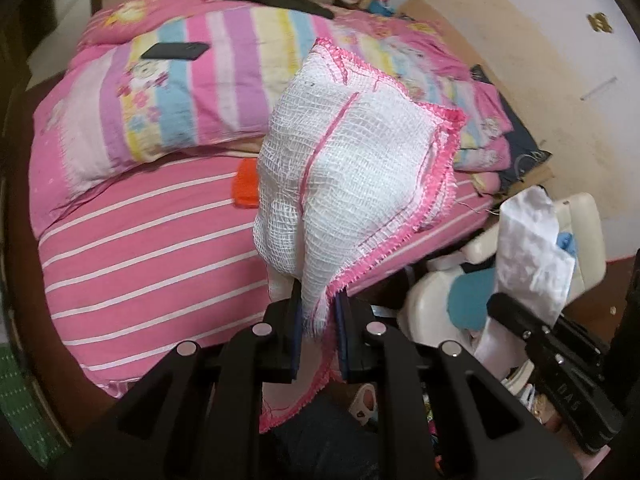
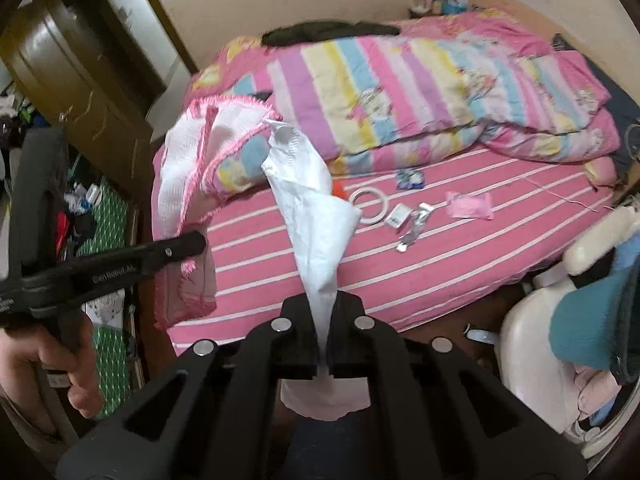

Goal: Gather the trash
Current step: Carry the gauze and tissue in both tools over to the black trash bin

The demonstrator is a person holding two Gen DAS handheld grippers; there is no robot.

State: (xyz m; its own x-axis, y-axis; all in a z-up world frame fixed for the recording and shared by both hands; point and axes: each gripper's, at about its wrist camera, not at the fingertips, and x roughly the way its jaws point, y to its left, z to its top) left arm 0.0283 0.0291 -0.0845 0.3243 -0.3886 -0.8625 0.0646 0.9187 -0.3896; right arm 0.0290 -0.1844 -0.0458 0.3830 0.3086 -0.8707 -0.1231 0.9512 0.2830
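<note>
Above the pink white-striped bed (image 2: 400,264), left hand-held gripper (image 1: 319,312) pinches a pink-edged white gauze cloth (image 1: 352,168); right hand-held gripper (image 2: 322,332) clamps crumpled white tissue paper (image 2: 316,216), both angled downward.

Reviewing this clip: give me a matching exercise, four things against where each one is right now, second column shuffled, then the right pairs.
Things:
1. gauze cloth
2. crumpled tissue
3. tape ring
4. black phone

Places:
A. lying on the striped sheet
B. pinched in the right gripper
C. resting on the folded quilt
D. pinched in the left gripper

Pairs: 1-D, 2-B, 3-A, 4-C
</note>
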